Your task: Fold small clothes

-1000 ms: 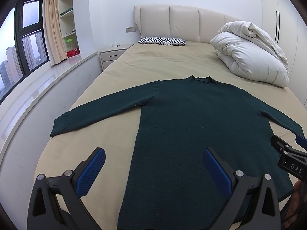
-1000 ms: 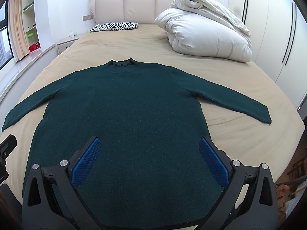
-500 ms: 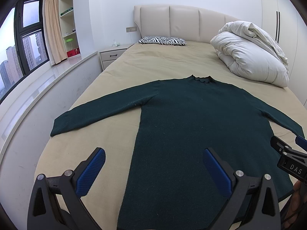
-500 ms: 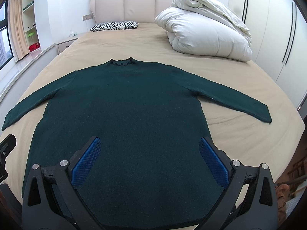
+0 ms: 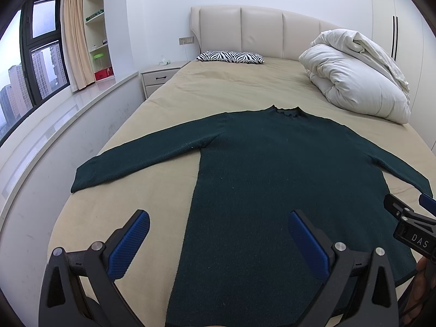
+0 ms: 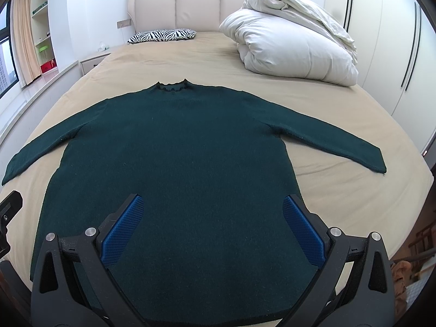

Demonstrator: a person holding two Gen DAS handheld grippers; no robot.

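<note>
While both claws, left (image 5: 218, 234) and right (image 6: 212, 218), hover spread wide and empty, sweater (image 6: 174, 150) lies flat on bed (image 6: 340, 190): soft, limp knit; likely best pinched at hem corners.

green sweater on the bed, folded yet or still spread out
Spread out, unfolded: the sweater lies flat on the bed, both sleeves stretched sideways, collar toward the headboard.

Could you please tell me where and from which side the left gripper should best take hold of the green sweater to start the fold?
Probably the cuff of the left sleeve, coming from the window side. The sweater lies flat, both sleeves spread out, and that cuff is a free edge on bare sheet. The left gripper is open, empty, near the hem.
</note>
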